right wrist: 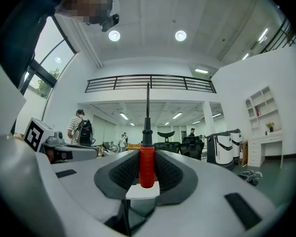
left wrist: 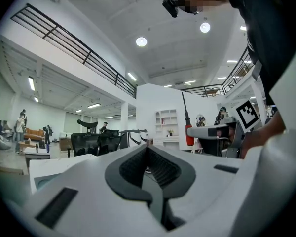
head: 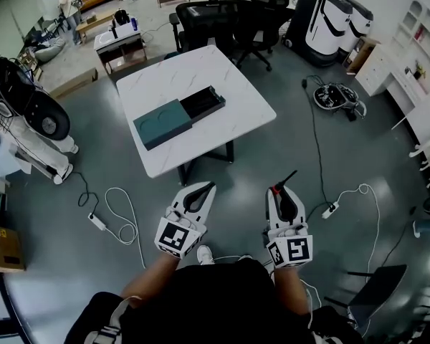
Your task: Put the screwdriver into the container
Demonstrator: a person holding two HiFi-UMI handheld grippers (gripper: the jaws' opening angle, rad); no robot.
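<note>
The container (head: 203, 104) lies on the white table (head: 229, 77), a black open tray with a teal lid (head: 162, 124) slid off toward the near left. My right gripper (head: 281, 190) hangs over the floor short of the table. It is shut on the screwdriver (head: 289, 178), whose red handle (right wrist: 147, 164) sits between the pads and whose black shaft points up and away. My left gripper (head: 211, 186) hovers beside it at the same height, shut, its tips touching with nothing between them (left wrist: 148, 149). From the left gripper view the screwdriver (left wrist: 188, 132) shows to the right.
Black office chairs (head: 222, 16) stand behind the table, white robots (head: 330, 20) at the back right. White cables and a power strip (head: 97, 222) lie on the floor at the left, more cables (head: 344, 196) at the right. A rack (head: 29, 110) stands far left.
</note>
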